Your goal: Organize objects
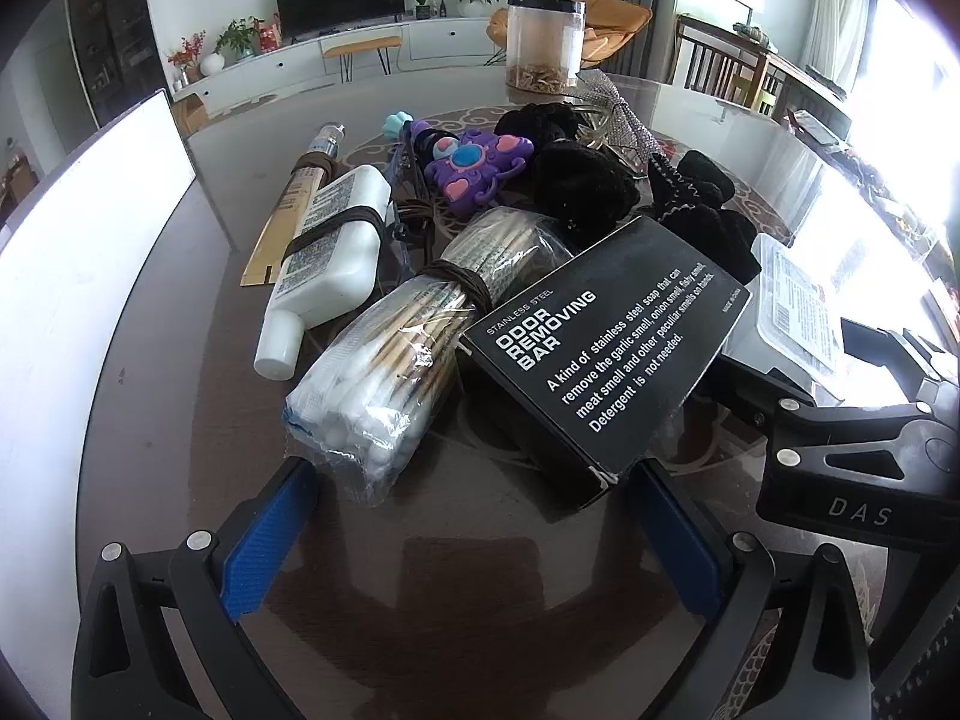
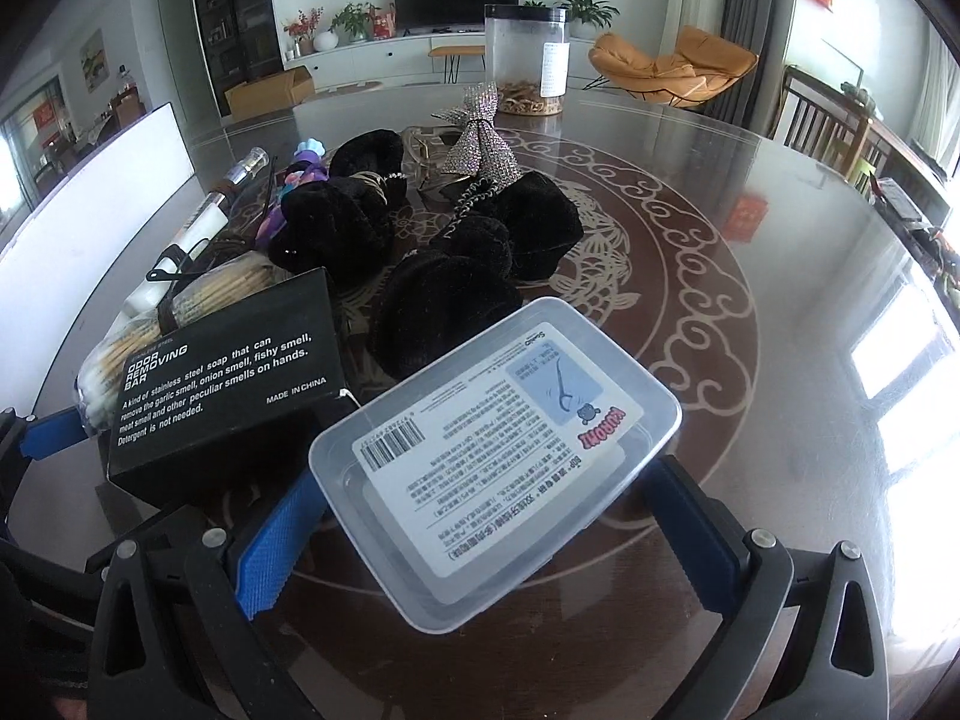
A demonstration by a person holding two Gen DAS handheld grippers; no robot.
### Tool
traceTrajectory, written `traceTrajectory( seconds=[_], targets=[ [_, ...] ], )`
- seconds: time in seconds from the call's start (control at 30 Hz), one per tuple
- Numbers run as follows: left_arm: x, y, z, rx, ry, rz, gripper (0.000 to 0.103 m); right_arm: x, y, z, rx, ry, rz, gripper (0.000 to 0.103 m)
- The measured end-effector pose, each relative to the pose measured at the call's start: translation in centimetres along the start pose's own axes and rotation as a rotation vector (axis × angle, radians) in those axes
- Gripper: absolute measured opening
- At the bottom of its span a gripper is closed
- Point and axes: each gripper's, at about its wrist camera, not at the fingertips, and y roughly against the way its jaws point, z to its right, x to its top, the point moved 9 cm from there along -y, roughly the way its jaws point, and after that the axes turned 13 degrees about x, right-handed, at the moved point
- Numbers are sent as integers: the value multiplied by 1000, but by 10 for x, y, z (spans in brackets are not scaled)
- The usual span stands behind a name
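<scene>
1. My left gripper (image 1: 468,534) stands wide and holds nothing, low in the frame; the black soap box (image 1: 600,354) lies centre, leaning on the cotton swab bundle (image 1: 390,354).
2. My right gripper (image 2: 486,534) is wide around the clear plastic box (image 2: 498,450), lower centre; I can't tell whether the pads touch it.

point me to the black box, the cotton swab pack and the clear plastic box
black box (image 1: 606,354), left wrist view, on the printed top face.
cotton swab pack (image 1: 384,360), left wrist view, on the middle of the bag, over the wooden sticks.
clear plastic box (image 2: 498,450), right wrist view, on the white label on its flat face.
</scene>
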Motion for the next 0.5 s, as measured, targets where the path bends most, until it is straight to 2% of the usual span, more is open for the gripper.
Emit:
traceTrajectory(
  seconds=[0.13,0.23,0.5],
  targets=[
    [1,4,0,-8,2,-1,103,-1,3,3,1,0,-1,103],
    [-4,2,2,-48,14,-18,103,-2,3,3,2,1,-2,103],
    [-5,3,3,-53,10,-23,103,-3,6,6,5,3,-3,103]
  ],
)
